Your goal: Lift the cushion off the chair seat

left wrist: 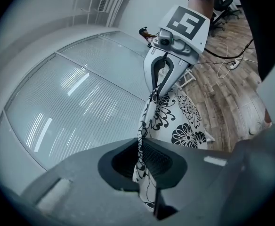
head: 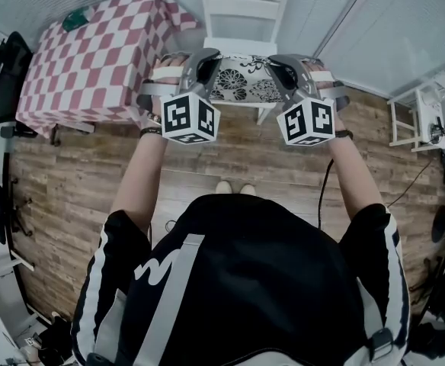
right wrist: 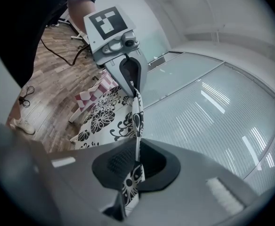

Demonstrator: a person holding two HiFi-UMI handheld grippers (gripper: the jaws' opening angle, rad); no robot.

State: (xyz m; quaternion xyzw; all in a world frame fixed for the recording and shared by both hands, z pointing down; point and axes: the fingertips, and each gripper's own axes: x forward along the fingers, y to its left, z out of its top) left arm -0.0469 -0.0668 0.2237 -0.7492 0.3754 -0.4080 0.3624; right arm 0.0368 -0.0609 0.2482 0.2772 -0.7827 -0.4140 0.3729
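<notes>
A white cushion (head: pixel 245 84) with black flower print hangs stretched between my two grippers, over the seat of a white wooden chair (head: pixel 245 10). My left gripper (head: pixel 207 71) is shut on the cushion's left edge. In the left gripper view the fabric (left wrist: pixel 175 121) is pinched between my left gripper's (left wrist: pixel 144 161) jaws. My right gripper (head: pixel 285 73) is shut on the opposite edge. In the right gripper view the cushion (right wrist: pixel 102 119) runs from my right gripper (right wrist: pixel 135 166) across to the left one. Whether the cushion still touches the seat I cannot tell.
A table with a red-and-white checked cloth (head: pixel 93 52) stands left of the chair. A white stand (head: pixel 428 105) is at the right and a black office chair (head: pixel 1 75) at the far left. Frosted glass panels (left wrist: pixel 81 93) rise behind the chair. A cable (head: pixel 323 189) lies on the wooden floor.
</notes>
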